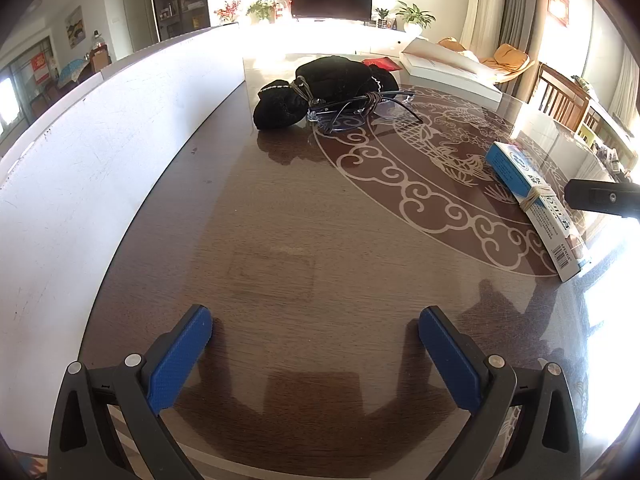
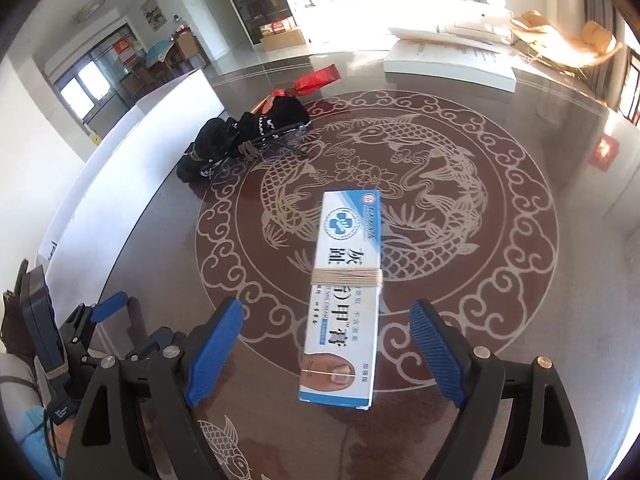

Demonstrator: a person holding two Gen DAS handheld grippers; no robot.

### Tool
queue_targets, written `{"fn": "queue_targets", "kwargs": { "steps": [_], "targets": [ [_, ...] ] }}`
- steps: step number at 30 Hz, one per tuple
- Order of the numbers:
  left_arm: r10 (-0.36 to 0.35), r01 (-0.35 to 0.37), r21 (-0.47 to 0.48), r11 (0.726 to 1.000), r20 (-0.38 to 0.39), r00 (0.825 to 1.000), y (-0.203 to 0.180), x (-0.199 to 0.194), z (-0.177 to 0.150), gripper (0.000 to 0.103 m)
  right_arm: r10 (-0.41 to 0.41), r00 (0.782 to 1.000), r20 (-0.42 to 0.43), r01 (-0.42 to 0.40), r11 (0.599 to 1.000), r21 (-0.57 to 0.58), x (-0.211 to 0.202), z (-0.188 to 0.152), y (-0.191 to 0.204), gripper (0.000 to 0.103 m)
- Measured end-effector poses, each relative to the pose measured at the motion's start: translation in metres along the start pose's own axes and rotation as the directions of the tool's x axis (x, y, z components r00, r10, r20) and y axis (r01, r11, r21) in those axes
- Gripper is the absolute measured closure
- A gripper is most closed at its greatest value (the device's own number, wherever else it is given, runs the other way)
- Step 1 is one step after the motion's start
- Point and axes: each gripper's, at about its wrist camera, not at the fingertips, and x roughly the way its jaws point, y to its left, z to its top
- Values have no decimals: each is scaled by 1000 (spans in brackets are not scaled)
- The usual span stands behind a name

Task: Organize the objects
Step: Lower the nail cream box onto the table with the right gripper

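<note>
Both tools were alike: black angular plastic arms with triangular cut-outs and round silver screw heads, each carrying ribbed blue finger pads [image 1: 180, 360]. At the lower left of the right wrist view, the left tool [image 2: 132, 320] showed beside a pale blue sleeve [image 2: 34, 432].

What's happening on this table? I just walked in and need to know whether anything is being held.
Nothing is held. The right gripper stands open around a blue-and-white ointment box bound with string, lying on the table, its pads clear of it. The left gripper is open and empty. Farther back, eyeglasses rest against a black pouch.
</note>
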Motion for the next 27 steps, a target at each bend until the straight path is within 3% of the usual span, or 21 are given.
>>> {"fn": "queue_targets", "kwargs": {
  "steps": [3,5,7,11,13,15,17,27],
  "targets": [
    [0,0,0,1000,0,1000,0,0,0,0,-68,997,-42,65,995,-76,20,6,18,16],
    [0,0,0,1000,0,1000,0,0,0,0,-205,975,-80,196,975,-106,39,9,20,16],
    [0,0,0,1000,0,1000,0,0,0,0,-263,960,-96,250,960,-127,54,10,20,16],
    [0,0,0,1000,0,1000,-1,0,0,0,-196,979,-46,191,976,-108,49,2,13,15],
    [1,-1,0,1000,0,1000,-1,0,0,0,-175,985,-11,171,975,-139,45,-6,15,20],
    [1,-1,0,1000,0,1000,-1,1,0,0,-178,984,26,180,969,-172,39,-14,18,35],
    [1,-1,0,1000,1,1000,-1,1,0,0,-186,981,47,192,969,-157,32,-19,16,61],
    [1,-1,0,1000,1,1000,-1,1,-1,0,-199,969,143,219,966,-140,12,-56,12,60]
  ]
}}
